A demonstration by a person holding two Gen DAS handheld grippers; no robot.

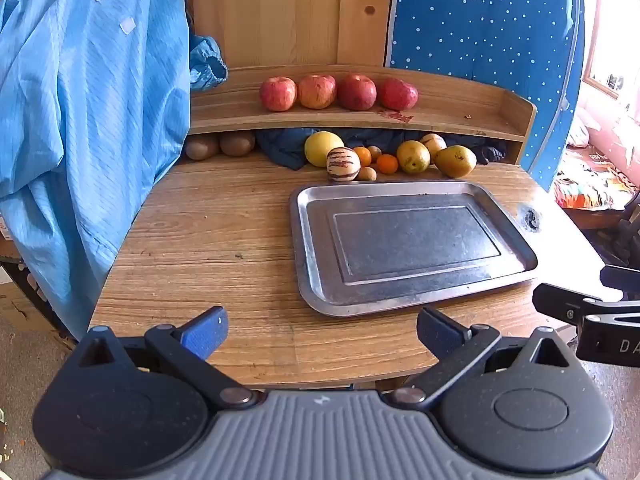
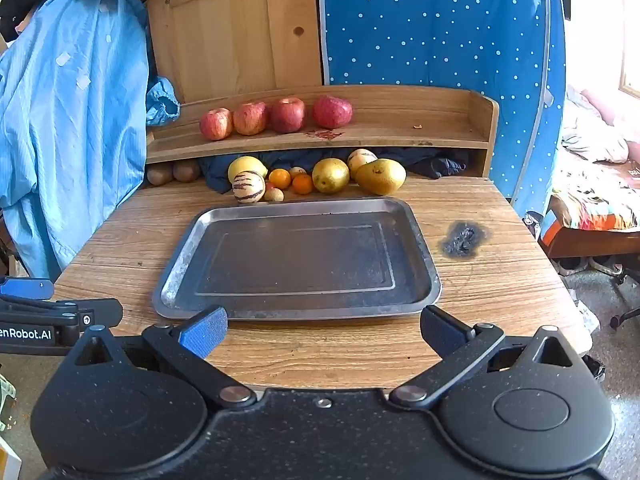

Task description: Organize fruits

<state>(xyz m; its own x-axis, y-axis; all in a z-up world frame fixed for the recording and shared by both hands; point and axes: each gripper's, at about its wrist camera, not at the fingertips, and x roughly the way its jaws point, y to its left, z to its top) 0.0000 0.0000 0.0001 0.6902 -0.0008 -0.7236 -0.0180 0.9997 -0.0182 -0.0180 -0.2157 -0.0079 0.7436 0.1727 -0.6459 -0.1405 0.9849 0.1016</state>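
An empty metal tray (image 1: 400, 296) (image 2: 296, 312) lies on the wooden table. Behind it, under a wooden shelf, sits a cluster of fruit: a striped melon (image 1: 343, 164) (image 2: 248, 187), a yellow round fruit (image 1: 321, 147) (image 2: 246, 167), small oranges (image 1: 387, 163) (image 2: 302, 183), a yellow-green fruit (image 1: 413, 156) (image 2: 330, 175) and a pear (image 1: 455, 161) (image 2: 380, 176). Several red apples (image 1: 318, 91) (image 2: 250, 118) stand in a row on the shelf. My left gripper (image 1: 322, 334) and right gripper (image 2: 324, 334) are open and empty over the table's near edge.
A light blue garment (image 1: 88, 120) (image 2: 68, 128) hangs at the left, reaching the table edge. Two brown kiwis (image 1: 220, 145) (image 2: 174, 172) and dark cloth (image 1: 288, 148) lie under the shelf. A burn mark (image 2: 464, 240) is right of the tray. A bed (image 2: 592, 192) stands at the right.
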